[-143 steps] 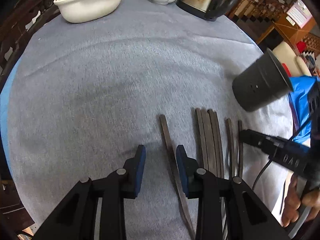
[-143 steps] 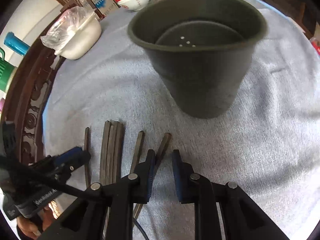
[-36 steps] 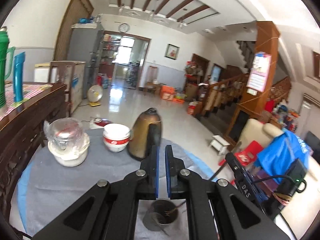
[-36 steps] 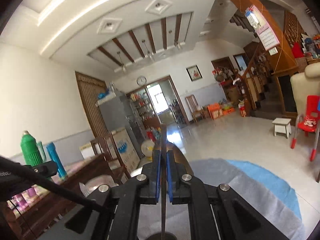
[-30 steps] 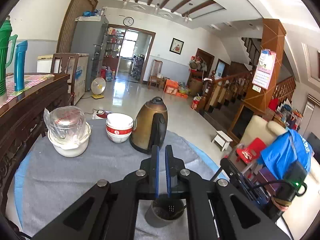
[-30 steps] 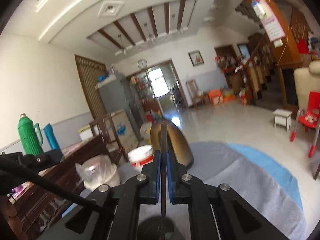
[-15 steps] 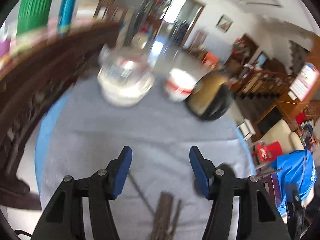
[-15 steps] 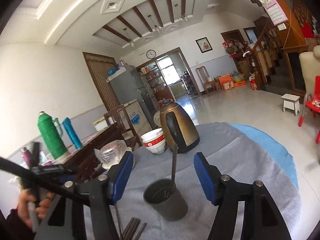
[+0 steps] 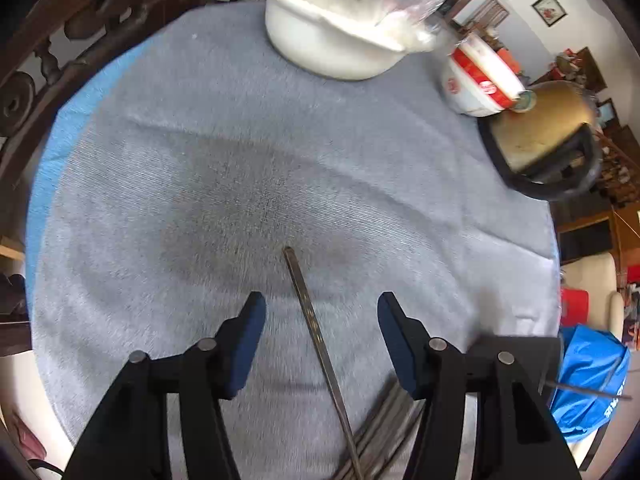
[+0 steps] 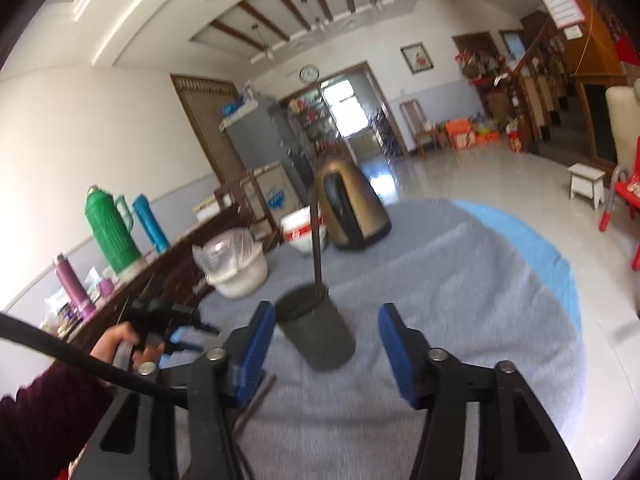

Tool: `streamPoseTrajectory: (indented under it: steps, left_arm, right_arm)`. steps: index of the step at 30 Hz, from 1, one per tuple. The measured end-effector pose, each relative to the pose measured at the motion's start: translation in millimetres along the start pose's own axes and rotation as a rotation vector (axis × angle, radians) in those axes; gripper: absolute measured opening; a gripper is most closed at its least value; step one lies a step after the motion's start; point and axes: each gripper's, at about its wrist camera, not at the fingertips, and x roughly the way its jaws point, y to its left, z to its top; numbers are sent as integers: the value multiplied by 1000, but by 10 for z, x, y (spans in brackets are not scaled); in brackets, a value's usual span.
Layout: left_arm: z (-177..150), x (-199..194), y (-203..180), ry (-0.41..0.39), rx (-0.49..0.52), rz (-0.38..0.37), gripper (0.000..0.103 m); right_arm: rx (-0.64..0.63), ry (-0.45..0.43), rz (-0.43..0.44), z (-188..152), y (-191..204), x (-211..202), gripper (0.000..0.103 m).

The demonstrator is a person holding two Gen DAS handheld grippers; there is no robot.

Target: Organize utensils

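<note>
In the left wrist view my left gripper (image 9: 320,316) is open above the grey cloth, with one dark chopstick (image 9: 316,336) lying between its fingers. A bundle of several more chopsticks (image 9: 384,424) lies by the right finger. In the right wrist view my right gripper (image 10: 326,330) is open and empty, just in front of a dark grey pot (image 10: 320,334). The pot stands upright with one chopstick (image 10: 317,248) sticking up out of it. The left gripper (image 10: 176,326) and the hand holding it show at the left.
A white basin with a plastic bag (image 9: 340,36), stacked red-and-white bowls (image 9: 480,84) and a gold kettle (image 9: 548,148) stand at the far side of the round table (image 9: 180,160). A blue bag (image 9: 592,380) lies off its right edge. A carved wooden sideboard (image 10: 168,276) runs along the left.
Both grippers opened and let go of their chopsticks over the pot. The left gripper then swung down to the chopsticks on the cloth; the right pulled back from the pot.
</note>
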Motion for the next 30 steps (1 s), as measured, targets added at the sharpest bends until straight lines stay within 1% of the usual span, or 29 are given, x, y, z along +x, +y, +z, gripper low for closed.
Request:
streamPoseTrajectory:
  steps: [1, 2, 4, 6, 7, 9, 11, 12, 14, 16, 18, 20, 21, 23, 30]
  left_arm:
    - [28, 46, 0, 10, -7, 2, 52]
    - [54, 107, 5, 23, -21, 4, 45]
    - [86, 223, 20, 42, -40, 10, 36]
    - [103, 340, 16, 60, -48, 7, 30]
    - [105, 334, 4, 34, -44, 13, 27]
    - [114, 357, -19, 25, -29, 16, 21]
    - [115, 367, -10, 18, -29, 15, 7]
    - [104, 371, -2, 10, -25, 12, 7]
    - [109, 361, 17, 2, -19, 4, 7]
    - [42, 290, 42, -7, -19, -10, 6]
    - [-21, 154, 24, -30, -1, -34, 6]
    - [-122, -74, -26, -67, 26, -68, 6]
    - [-182, -246, -83, -93, 43, -106, 6]
    - [-264, -508, -195, -135, 80, -137, 6]
    - [-677, -1720, -756, -356, 275, -244, 6]
  right_arm:
    - [-3, 28, 7, -54, 2, 47, 46]
    - [-12, 57, 14, -112, 9, 98, 40]
    - [-18, 102, 33, -208, 25, 181, 40]
    - [-15, 137, 48, -289, 36, 248, 40]
    - [-16, 152, 51, -323, 46, 283, 40]
    - [-25, 176, 52, -387, 73, 341, 40]
    - [-27, 194, 62, -431, 104, 387, 37]
    - [-30, 206, 67, -449, 131, 415, 36]
    - [-42, 220, 64, -475, 175, 451, 30]
    - [-40, 231, 72, -486, 204, 477, 29]
    - [-32, 243, 92, -499, 224, 486, 29]
    - [-44, 245, 91, -510, 270, 480, 29]
    - [-48, 248, 94, -517, 294, 481, 29]
    - [-52, 256, 92, -534, 331, 494, 29]
    - [-20, 273, 73, -573, 338, 525, 29]
